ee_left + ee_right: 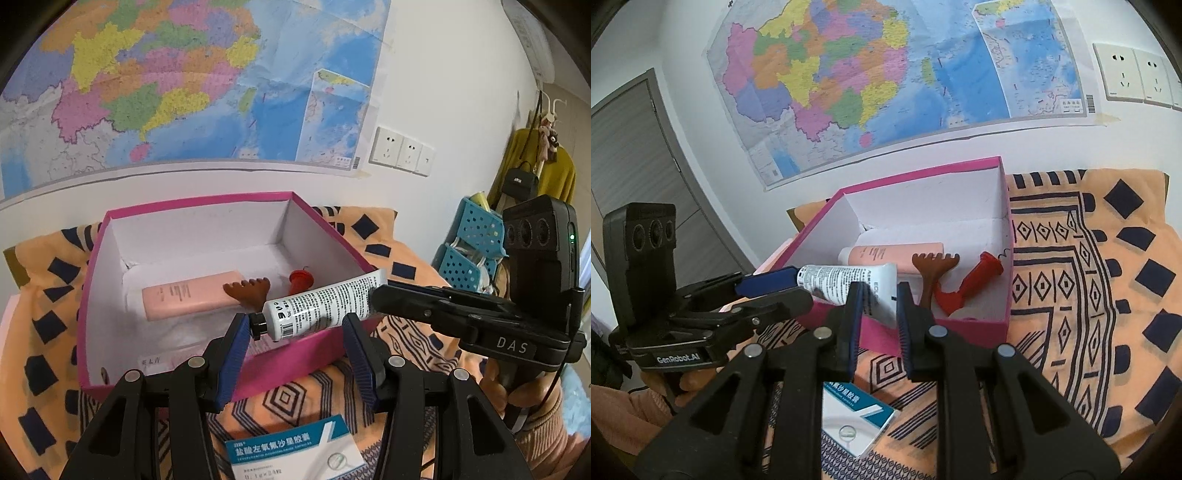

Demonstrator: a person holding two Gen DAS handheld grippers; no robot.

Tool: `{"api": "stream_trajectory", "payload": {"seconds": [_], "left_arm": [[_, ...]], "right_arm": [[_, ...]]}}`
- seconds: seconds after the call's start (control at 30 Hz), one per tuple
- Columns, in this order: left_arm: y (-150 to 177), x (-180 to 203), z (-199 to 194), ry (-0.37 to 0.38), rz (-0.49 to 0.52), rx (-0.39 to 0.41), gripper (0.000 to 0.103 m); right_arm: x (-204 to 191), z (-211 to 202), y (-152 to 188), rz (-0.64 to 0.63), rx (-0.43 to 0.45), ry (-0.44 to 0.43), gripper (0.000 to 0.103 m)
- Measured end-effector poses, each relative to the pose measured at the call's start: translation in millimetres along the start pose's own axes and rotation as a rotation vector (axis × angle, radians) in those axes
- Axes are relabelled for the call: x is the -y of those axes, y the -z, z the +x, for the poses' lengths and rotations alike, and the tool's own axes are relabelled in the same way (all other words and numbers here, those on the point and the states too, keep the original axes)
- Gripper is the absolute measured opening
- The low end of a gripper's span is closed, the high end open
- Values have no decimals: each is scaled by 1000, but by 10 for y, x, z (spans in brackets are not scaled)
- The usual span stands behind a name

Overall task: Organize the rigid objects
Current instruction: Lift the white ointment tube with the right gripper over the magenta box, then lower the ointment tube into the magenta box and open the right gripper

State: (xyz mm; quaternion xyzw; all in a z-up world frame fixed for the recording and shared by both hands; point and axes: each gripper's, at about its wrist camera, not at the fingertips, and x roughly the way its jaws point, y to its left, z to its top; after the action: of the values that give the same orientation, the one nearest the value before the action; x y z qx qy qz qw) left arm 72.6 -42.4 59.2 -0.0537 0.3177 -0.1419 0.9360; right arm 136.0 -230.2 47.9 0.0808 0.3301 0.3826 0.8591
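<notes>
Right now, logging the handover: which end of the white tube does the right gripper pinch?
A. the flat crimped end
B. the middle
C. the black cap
A: the right gripper clamps the white tube at its flat crimped end, opposite the black cap.

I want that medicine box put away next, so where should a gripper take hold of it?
Grip the medicine box across its two long edges, coming straight down from above. It lies flat on the patterned cloth, clear of the pink box, so only the thin sides offer purchase.

My right tool grips the crimped end of a white tube over the pink box's near wall. My left tool flanks the tube's cap end, its pads apart. A medicine packet lies on the patterned cloth at the near edge.
</notes>
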Motion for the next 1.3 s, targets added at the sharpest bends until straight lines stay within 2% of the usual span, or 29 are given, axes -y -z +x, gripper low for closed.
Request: {"api": "stream_trajectory", "payload": {"seconds": [1.3], "left_arm": [[-92, -122, 482, -18, -45, -91, 52]], "right_arm": [[221, 314, -83, 6, -70, 73, 21]]}}
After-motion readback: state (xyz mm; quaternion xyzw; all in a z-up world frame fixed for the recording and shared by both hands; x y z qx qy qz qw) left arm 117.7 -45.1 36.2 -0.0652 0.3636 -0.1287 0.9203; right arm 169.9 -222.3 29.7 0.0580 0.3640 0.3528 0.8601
